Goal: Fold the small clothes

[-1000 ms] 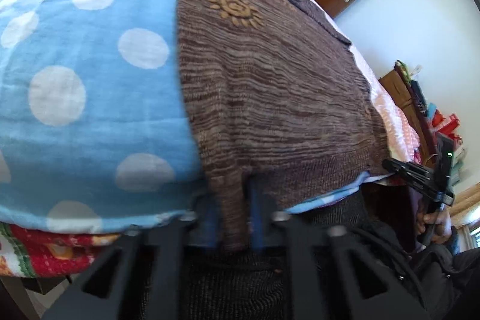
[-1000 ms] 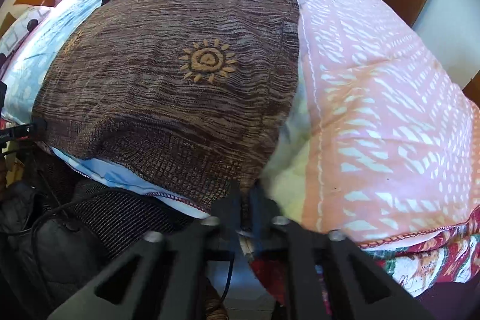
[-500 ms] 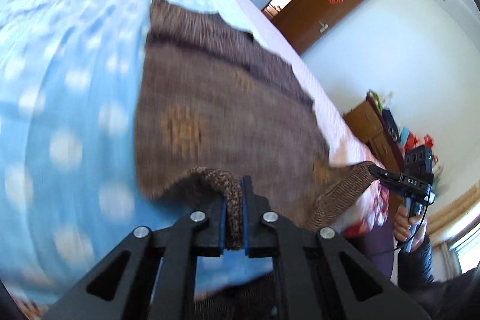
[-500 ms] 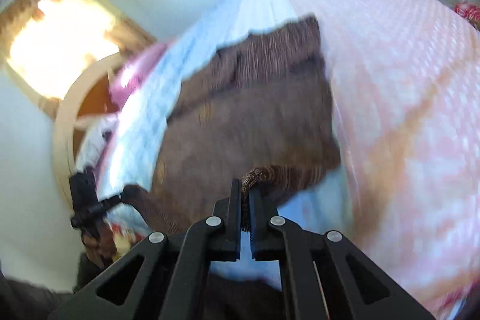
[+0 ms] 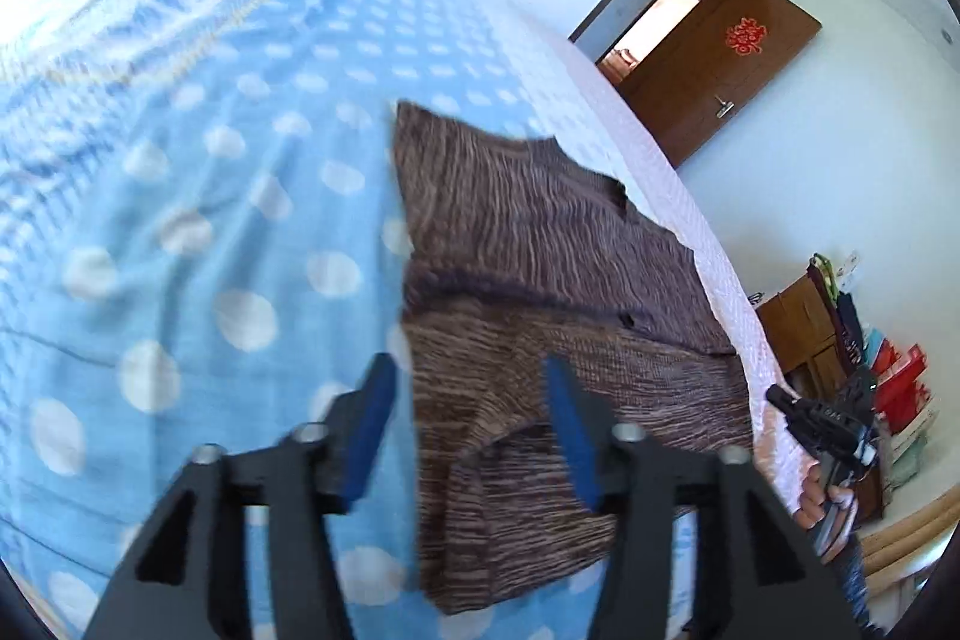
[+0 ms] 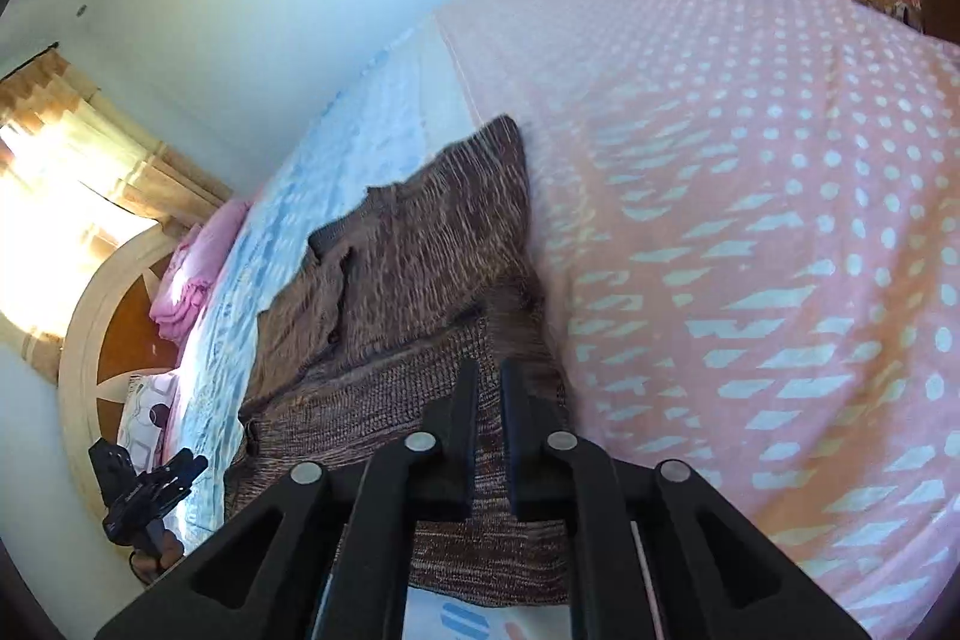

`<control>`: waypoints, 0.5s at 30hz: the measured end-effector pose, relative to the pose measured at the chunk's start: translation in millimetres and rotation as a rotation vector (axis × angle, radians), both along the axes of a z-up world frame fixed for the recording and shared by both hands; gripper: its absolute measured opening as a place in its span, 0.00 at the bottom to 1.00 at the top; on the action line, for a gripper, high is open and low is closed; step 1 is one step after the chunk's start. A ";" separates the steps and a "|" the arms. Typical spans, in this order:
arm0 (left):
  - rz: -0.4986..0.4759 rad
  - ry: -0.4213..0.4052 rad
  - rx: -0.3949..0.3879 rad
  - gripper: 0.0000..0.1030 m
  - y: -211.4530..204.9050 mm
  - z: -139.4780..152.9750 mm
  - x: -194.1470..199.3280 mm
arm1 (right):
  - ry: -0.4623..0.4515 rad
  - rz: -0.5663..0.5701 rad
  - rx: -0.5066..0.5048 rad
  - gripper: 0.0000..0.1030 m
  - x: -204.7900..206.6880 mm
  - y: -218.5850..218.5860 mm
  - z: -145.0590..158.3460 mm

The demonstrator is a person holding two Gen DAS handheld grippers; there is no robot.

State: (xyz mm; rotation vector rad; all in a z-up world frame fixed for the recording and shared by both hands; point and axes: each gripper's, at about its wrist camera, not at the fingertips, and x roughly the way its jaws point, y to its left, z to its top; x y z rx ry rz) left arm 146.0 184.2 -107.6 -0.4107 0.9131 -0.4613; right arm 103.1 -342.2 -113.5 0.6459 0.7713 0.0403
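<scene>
A brown knitted sweater [image 5: 540, 268] lies on the bed, its lower half folded up over the upper half. My left gripper [image 5: 471, 400] is open and empty, its blue pads either side of the folded hem's left corner. My right gripper [image 6: 489, 382] has its jaws nearly closed with a narrow gap; the sweater [image 6: 408, 280] lies right under the tips, and I cannot tell if cloth is still pinched. The right gripper also shows in the left wrist view [image 5: 822, 418], and the left gripper in the right wrist view [image 6: 150, 484].
A blue polka-dot blanket [image 5: 180, 220] covers the left of the bed, a pink patterned quilt [image 6: 750, 250] the right. Pink pillows [image 6: 192, 274] and a wooden headboard [image 6: 108, 316] are at the far end. A brown door [image 5: 720, 64] and a cabinet [image 5: 804, 328] stand beyond.
Both grippers carried the sweater's hem up from the bed's near edge and over onto its upper half. The left gripper has opened and let go; the right jaws have parted slightly.
</scene>
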 end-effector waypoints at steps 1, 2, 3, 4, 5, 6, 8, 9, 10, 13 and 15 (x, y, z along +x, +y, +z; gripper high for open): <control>-0.004 -0.034 0.017 0.67 2.1 2.8 -3.4 | -0.024 -0.005 -0.018 0.30 -6.9 3.8 3.8; -0.018 -0.068 0.042 0.67 1.8 5.3 -7.6 | -0.042 -0.008 -0.042 0.39 -12.1 7.7 6.4; -0.039 -0.094 0.070 0.67 -2.3 5.7 -5.6 | -0.053 -0.005 -0.066 0.41 -16.0 14.0 8.3; -0.066 -0.118 0.100 0.67 -7.5 5.5 -3.5 | -0.058 0.006 -0.089 0.41 -17.8 20.9 9.9; -0.112 -0.143 0.133 0.67 -16.1 4.5 -4.9 | -0.059 0.016 -0.106 0.41 -18.2 27.2 10.0; -0.148 -0.155 0.152 0.67 -22.3 3.9 -1.7 | -0.059 0.024 -0.122 0.41 -18.3 33.8 11.2; -0.230 -0.180 0.186 0.71 -41.2 -0.4 0.7 | -0.060 0.041 -0.140 0.41 -19.0 43.1 12.4; -0.267 -0.192 0.202 0.73 -49.2 -3.3 1.1 | -0.062 0.049 -0.154 0.41 -20.2 47.3 13.4; -0.296 -0.206 0.234 0.75 -57.8 -6.1 1.5 | -0.064 0.051 -0.178 0.41 -20.7 50.6 14.8; -0.342 -0.241 0.355 0.75 -81.5 -17.6 3.7 | -0.073 0.047 -0.245 0.41 -24.7 55.9 20.1; -0.365 -0.239 0.385 0.75 -92.5 -26.5 8.5 | -0.066 0.046 -0.262 0.41 -26.0 55.4 21.1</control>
